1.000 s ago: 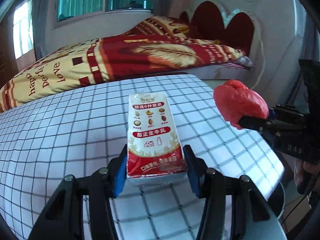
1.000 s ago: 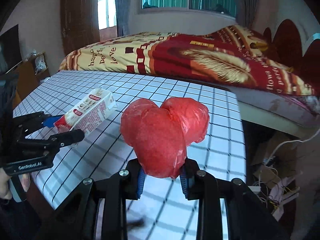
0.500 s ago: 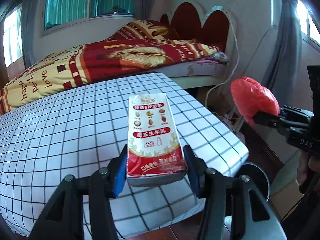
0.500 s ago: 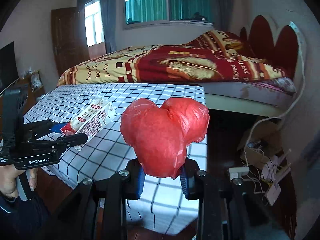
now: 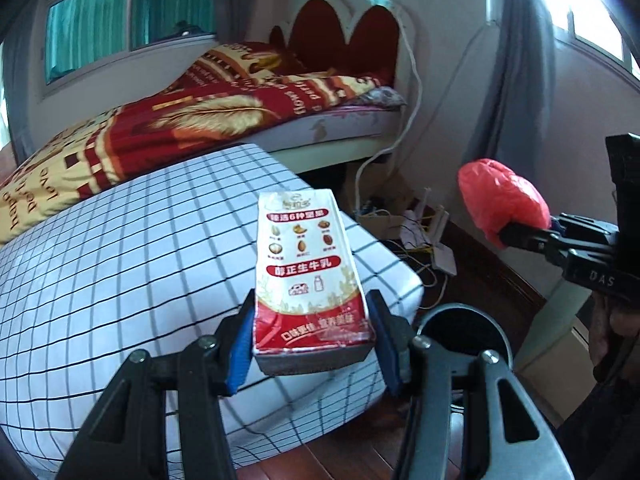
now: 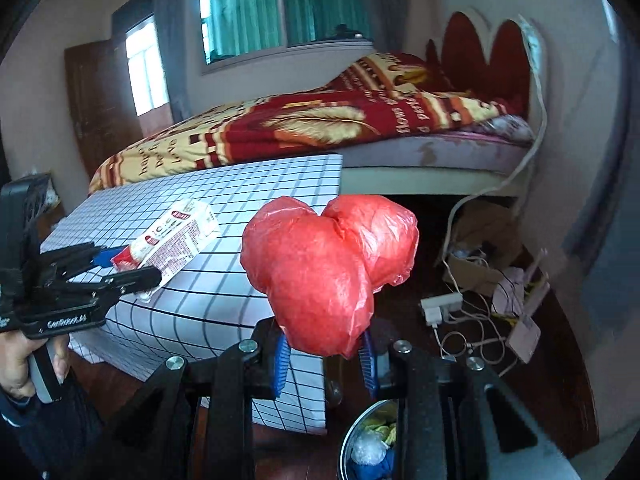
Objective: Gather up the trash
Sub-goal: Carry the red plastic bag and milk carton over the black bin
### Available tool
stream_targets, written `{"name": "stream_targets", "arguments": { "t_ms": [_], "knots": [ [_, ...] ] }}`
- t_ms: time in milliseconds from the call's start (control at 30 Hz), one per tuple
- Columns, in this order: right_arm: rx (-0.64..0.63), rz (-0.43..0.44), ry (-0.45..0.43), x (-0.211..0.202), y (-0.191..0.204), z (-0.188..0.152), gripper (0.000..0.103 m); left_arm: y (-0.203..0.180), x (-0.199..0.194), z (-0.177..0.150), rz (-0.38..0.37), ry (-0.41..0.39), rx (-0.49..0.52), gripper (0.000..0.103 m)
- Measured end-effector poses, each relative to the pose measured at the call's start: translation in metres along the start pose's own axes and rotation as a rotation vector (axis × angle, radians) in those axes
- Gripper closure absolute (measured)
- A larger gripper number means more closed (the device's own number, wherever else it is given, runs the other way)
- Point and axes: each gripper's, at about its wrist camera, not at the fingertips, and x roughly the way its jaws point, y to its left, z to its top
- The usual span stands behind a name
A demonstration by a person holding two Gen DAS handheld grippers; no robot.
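Both pieces are picked up but not binned: the left hand-held gripper (image 5: pixel 312 350) clamps the milk carton (image 5: pixel 308 276), the right hand-held gripper (image 6: pixel 324 354) pinches the red bag (image 6: pixel 320 272), the trash bin (image 6: pixel 370 440) just below.

Bed (image 5: pixel 224 120) with red-gold quilt beneath window (image 6: pixel 280 12); checked cloth on table (image 5: pixel 132 248); cables and power strip (image 6: pixel 440 306) on wooden floor

Both wrist views share the checked table (image 5: pixel 120 260).
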Motion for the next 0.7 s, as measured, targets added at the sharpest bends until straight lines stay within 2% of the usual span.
{"name": "stream_targets", "arguments": {
  "t_ms": [700],
  "knots": [
    [0.112,-0.131,0.021,-0.039,-0.066,-0.046,0.072,-0.082,0.029,-0.003,-0.153,0.045,0.098,0.05]
  ]
}}
